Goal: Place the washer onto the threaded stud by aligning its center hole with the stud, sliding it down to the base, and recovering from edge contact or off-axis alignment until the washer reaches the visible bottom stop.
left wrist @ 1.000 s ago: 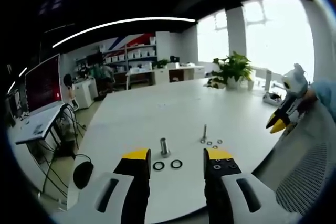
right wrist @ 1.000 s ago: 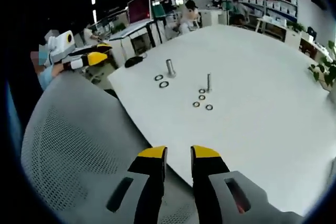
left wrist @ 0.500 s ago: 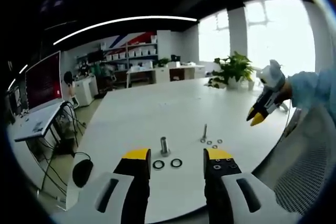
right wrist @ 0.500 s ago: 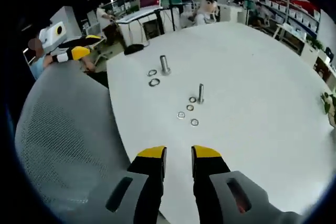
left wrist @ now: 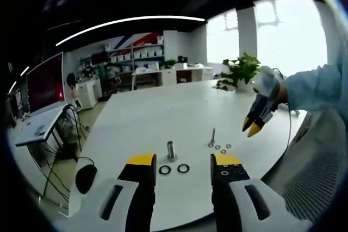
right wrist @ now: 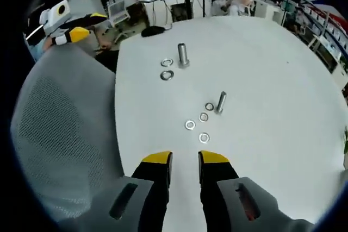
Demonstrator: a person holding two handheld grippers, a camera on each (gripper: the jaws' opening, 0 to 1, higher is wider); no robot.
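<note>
Open-plan office: desks with monitors (left wrist: 44,85), storage shelves (left wrist: 136,58), potted plant (left wrist: 240,70).

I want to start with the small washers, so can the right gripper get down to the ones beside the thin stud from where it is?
Probably yes. The right gripper hovers open above the small washers by the thin stud, with only bare table between them.

1. We see a slim threaded stud (right wrist: 221,102) standing upright on the white table, bare of any washer.
2. Four small silvery washers (right wrist: 190,125) lie flat just beside its base, none stacked.
3. In the left gripper view, the stud (left wrist: 212,136) stands with the washers (left wrist: 223,149) scattered at its foot.
</note>
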